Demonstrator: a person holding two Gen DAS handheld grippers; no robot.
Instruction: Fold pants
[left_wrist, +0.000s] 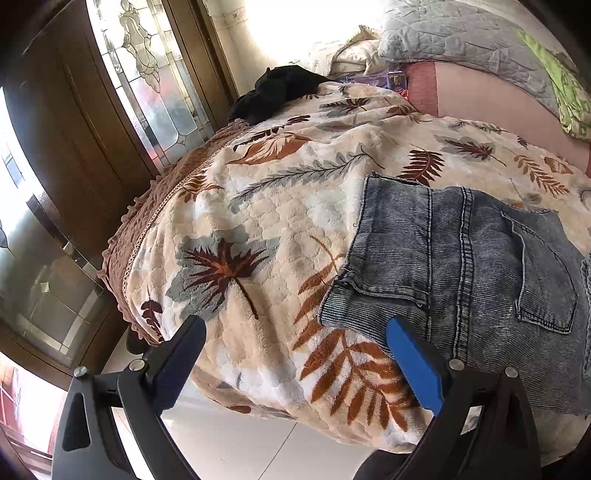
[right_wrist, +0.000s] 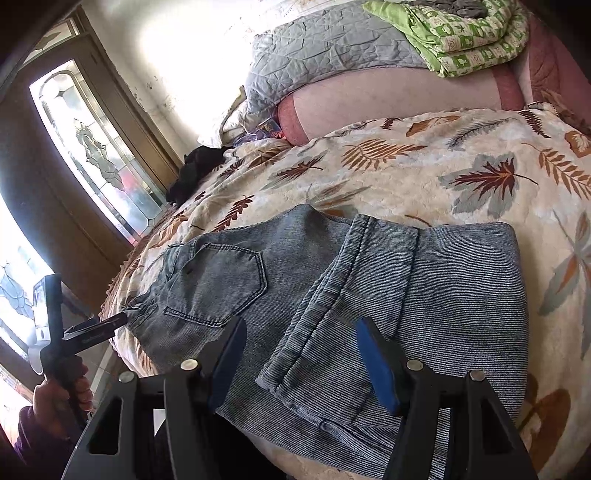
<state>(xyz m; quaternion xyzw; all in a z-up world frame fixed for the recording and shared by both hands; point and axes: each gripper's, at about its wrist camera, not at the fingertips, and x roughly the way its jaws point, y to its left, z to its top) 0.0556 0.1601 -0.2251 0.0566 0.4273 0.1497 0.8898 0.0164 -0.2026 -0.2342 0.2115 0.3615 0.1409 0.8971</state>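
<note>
Bedroom, with glazed wooden doors (left_wrist: 147, 74) at far left, panes too glared to read. Next, a leaf-print blanket (left_wrist: 258, 206) over the bed, its near edge dropping out of sight toward pale floor tiles (left_wrist: 236, 450). Dark garment (left_wrist: 273, 92) bunched at the blanket's far left edge, kind impossible to tell. Further right, folded jeans (right_wrist: 369, 280) flat on the blanket near the front edge, back pocket up, one hemmed leg laid across; right end cut off in the left wrist view, near edge hidden behind the fingers in the right. Behind, grey quilt (right_wrist: 325, 48) and green bedding (right_wrist: 461, 40), partly out of frame. Left gripper (left_wrist: 295, 365) spread wide and empty, right pad (left_wrist: 413, 369) just beside the jeans' corner, contact hard to judge; seen also at lower left of the right view, gripped by a hand (right_wrist: 55, 395). Right gripper (right_wrist: 301, 363) wide apart above the leg hem, clamping nothing.
</note>
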